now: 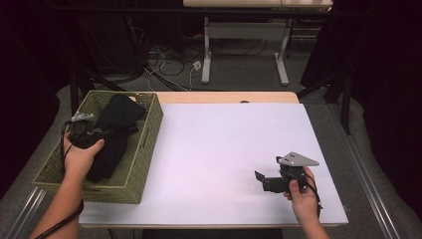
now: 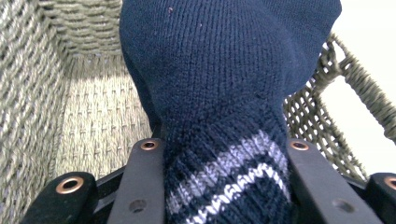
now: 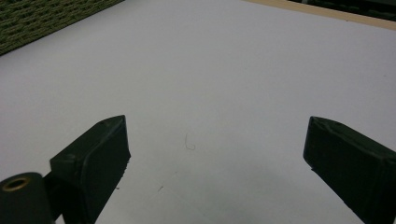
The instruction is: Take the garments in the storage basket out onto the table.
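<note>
This looks like a lab or recording studio set up for filming tabletop work. Black curtains [image 1: 383, 89] hang at the left and right edges of the high view and close off the space. In the upper middle of that frame, loose cables [image 1: 166, 62] and a white plug [image 1: 197, 65] lie on a grey floor [image 1: 244, 72] under a second white-legged desk [image 1: 249, 30]. The surface [image 1: 224, 144] in the centre is a plain white board, evenly lit against dark surroundings.

The knitted garment [image 2: 224, 70] is navy blue with pale lilac-white stripes near one edge. The woven basket [image 1: 147, 134] is olive green. The surface [image 1: 224, 149] is white with a light wood rim.
</note>
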### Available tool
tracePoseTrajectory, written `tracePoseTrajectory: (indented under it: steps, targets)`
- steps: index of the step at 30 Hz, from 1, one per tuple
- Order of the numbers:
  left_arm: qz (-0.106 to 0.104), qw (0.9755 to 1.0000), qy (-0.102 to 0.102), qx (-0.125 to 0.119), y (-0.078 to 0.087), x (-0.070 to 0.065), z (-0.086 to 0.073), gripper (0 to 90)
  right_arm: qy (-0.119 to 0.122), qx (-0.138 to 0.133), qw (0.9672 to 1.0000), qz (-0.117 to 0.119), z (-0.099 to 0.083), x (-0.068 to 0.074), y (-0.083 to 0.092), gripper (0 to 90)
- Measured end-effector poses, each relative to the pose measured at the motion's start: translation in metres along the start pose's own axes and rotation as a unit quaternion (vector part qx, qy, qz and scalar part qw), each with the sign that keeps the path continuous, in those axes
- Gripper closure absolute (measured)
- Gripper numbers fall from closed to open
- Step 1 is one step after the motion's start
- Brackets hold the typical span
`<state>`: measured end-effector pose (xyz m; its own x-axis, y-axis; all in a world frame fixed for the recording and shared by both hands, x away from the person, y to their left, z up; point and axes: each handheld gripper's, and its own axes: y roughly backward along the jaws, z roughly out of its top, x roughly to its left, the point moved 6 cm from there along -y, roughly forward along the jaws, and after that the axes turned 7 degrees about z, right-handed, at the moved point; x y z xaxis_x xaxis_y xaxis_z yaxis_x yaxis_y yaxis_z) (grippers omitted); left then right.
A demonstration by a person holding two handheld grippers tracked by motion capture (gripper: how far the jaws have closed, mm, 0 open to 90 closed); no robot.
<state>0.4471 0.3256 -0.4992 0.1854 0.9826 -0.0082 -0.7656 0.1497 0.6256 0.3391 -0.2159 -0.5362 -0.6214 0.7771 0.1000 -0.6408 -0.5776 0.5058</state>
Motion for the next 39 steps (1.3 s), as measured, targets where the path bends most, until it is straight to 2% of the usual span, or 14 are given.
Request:
tracePoseTrajectory:
  steps: [9,17,22,31,39]
  targets:
    - [-0.001,0.9993,0.011,-0.035,0.012,-0.001,0.007,66.4,0.003,0.000,1.0000,0.000,0.000,0.000,0.000,6.7]
    - [-0.002,0.9974,0.027,-0.066,0.023,0.001,0.012,66.4,0.002,0.000,1.0000,0.000,0.000,0.000,0.000,6.7]
    - [-0.004,0.9955,0.037,-0.087,0.031,0.004,0.015,66.3,0.003,0.000,1.0000,0.000,0.000,0.000,0.000,6.7]
    - [-0.005,0.9902,0.056,-0.128,0.047,0.006,0.022,66.3,-0.001,0.001,1.0000,0.000,0.000,0.000,0.000,6.7]
    - [-0.006,0.9870,0.059,-0.149,0.061,0.007,0.027,66.3,0.003,0.003,1.0000,0.001,0.000,0.000,0.000,6.7]
